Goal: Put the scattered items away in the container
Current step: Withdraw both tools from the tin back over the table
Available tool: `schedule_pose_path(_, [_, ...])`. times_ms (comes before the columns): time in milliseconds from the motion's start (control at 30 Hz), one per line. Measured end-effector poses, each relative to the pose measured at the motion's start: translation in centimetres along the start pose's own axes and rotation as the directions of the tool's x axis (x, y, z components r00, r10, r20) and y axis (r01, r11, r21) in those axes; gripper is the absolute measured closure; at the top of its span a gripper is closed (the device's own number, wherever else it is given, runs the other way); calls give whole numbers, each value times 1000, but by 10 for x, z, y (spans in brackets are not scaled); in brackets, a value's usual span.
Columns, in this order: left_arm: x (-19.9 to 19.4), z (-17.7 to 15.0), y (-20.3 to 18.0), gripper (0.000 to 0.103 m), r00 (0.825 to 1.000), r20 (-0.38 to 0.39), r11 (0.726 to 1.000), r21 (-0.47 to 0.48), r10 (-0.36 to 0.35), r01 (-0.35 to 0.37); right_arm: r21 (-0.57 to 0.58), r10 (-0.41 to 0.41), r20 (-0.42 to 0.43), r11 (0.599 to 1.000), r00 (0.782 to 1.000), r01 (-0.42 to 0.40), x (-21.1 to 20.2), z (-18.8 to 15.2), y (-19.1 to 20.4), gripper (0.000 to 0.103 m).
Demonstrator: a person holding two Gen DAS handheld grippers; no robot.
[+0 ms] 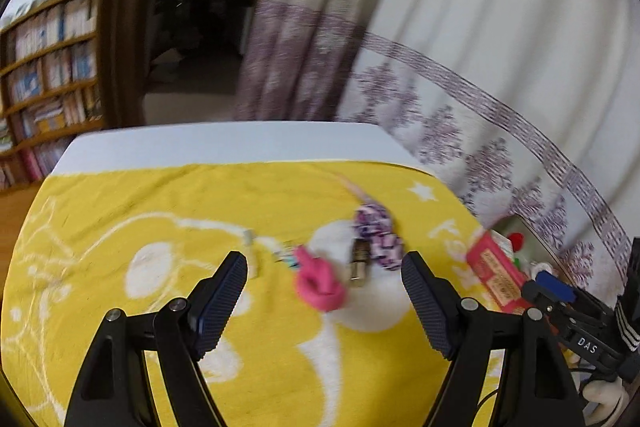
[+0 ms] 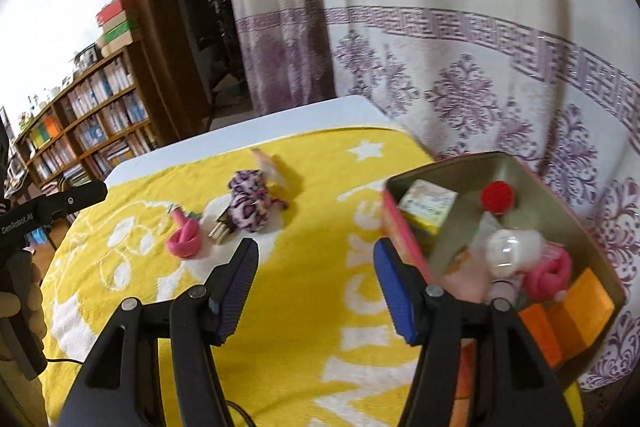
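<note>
"DAS" on right gripper (image 1: 554, 285), "GenRobot.AI" on left gripper (image 2: 52, 205)

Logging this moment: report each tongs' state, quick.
Left tongs: open, holding nothing.
Right tongs: open, holding nothing.

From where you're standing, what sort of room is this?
Most likely a living room or study at home: a full bookshelf, a long patterned curtain, and a table covered with a yellow towel.

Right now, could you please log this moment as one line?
left gripper: open, empty | right gripper: open, empty | tin: partly filled | pink ring, scrunchie: on towel
</note>
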State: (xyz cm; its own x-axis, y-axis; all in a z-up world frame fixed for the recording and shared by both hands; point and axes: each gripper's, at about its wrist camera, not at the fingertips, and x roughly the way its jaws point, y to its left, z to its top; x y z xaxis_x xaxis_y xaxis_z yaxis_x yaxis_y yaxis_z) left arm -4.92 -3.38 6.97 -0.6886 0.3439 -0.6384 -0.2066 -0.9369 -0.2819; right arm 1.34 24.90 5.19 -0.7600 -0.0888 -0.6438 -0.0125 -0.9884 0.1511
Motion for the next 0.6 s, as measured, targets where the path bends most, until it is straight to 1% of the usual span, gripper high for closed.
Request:
schedule_pose_path(200, [-6,-2,35,22,999,7,998,-59,37,-37,-23,23,-26,999,999,-24,13,1,20,39])
schedule_pose_path(333, [-5,-1,51,22,998,1,995,-87,59,-58,-28,41,-53,999,998,-42,25,2,30,39])
schedule_pose_path(400, [0,0,58,22,998,-16,993,-107,57,-58,-34,45,-61,998,997,-47,29,2,35,39])
schedule_pose_path(467, [8,0,64,22,997,-37,991,-114,68,-72,-31,54,-71,998,996,-56,34,2,38,39])
schedule_pose_path(600, [29,1,69,22,991,-85,990,-93,101,-108,-30,62,-91,997,994,-65,43,0,43,39])
